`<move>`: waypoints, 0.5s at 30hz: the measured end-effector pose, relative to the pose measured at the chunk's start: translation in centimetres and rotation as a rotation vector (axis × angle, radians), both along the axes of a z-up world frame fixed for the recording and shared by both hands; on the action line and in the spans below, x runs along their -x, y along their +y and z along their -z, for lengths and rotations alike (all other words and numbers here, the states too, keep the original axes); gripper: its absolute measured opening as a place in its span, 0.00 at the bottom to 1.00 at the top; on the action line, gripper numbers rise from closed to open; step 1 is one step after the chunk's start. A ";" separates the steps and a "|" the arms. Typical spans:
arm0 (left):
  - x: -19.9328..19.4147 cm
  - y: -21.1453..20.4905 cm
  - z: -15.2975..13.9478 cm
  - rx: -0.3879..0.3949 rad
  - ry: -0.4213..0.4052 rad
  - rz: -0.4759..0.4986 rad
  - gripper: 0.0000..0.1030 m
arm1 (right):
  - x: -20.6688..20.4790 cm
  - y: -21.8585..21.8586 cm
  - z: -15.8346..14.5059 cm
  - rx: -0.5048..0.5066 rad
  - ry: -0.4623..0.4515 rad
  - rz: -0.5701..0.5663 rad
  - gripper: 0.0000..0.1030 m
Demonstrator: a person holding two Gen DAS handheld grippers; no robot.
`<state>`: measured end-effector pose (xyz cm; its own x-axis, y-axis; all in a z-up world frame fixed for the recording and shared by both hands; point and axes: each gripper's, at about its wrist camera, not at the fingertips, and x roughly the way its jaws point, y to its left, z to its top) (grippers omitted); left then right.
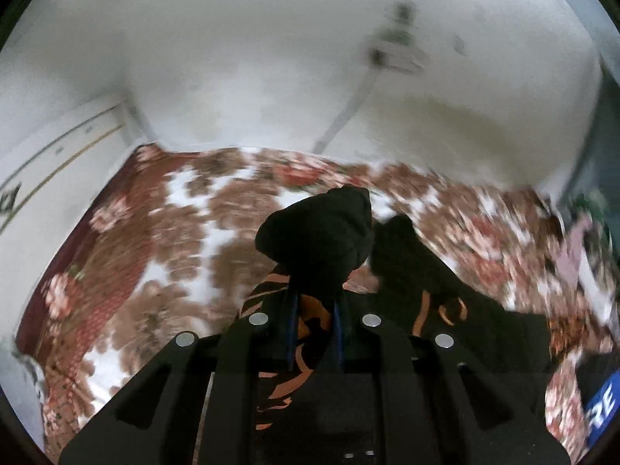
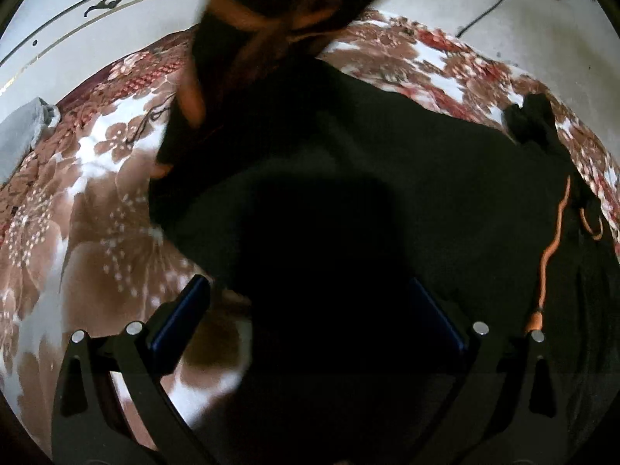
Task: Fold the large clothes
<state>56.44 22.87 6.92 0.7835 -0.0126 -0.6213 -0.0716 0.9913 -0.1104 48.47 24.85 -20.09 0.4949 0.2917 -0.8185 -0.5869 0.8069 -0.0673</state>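
Pinching a bunched fold of the black garment (image 1: 321, 232), the left gripper (image 1: 314, 302) lifts it above the floral bedspread (image 1: 155, 232); the right gripper (image 2: 310, 310) gapes wide, dark cloth draped between its jaws.

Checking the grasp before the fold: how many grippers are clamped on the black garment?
1. The left gripper is shut on the black garment; the right gripper is open, with cloth lying between its fingers.
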 end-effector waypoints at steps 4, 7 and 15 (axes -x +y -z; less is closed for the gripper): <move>-1.6 -7.4 1.5 -0.052 0.042 0.068 0.12 | 0.7 -1.2 0.3 0.019 -0.009 -0.001 0.96; -2.4 -13.7 3.6 -0.118 0.075 0.132 0.12 | 1.0 -2.3 0.5 0.023 0.006 0.001 0.96; -2.8 -28.6 11.5 -0.319 0.153 0.272 0.12 | 2.1 -5.2 0.1 -0.026 0.029 -0.021 0.96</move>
